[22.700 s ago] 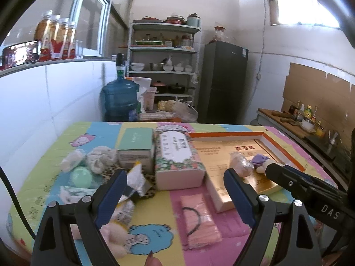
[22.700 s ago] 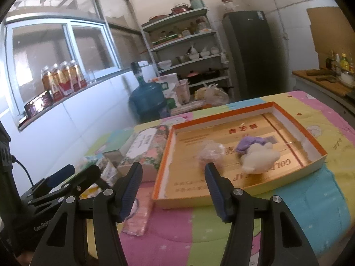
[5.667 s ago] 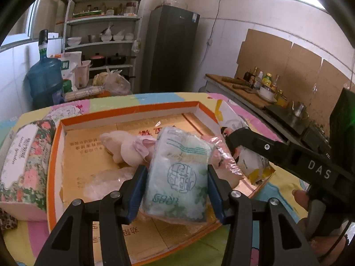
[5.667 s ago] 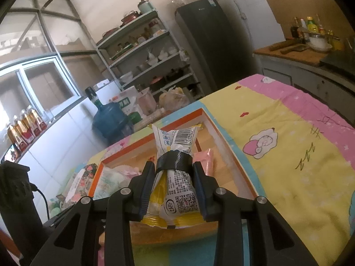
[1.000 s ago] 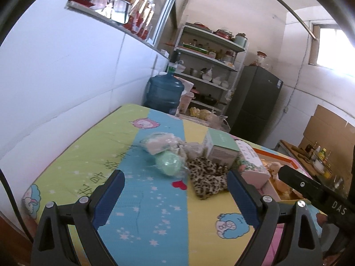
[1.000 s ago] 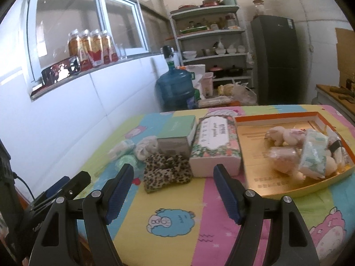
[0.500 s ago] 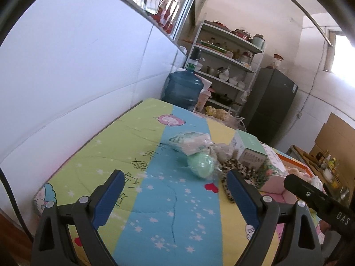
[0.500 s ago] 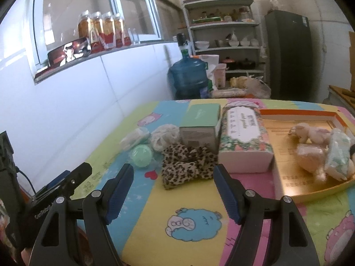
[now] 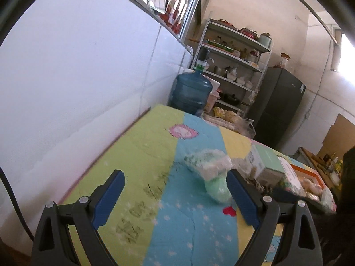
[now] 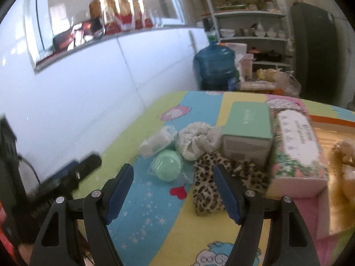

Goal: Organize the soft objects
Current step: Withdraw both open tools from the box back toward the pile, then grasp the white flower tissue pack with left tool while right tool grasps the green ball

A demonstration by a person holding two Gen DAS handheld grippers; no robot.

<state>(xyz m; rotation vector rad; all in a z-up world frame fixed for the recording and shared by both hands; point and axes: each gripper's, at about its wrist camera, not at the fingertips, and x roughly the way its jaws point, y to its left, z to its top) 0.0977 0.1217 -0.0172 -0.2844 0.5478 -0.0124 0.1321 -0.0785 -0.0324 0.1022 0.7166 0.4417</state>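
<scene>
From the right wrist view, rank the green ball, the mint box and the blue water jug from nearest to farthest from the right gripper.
1. Green ball: just ahead of the open right gripper, between its fingers.
2. Mint box: farther back, to the right.
3. Blue water jug: beyond the table's far edge.

Wide-spread empty fingers (image 10: 226, 188), green ball (image 10: 166, 165), leopard cloth (image 10: 213, 181)
</scene>
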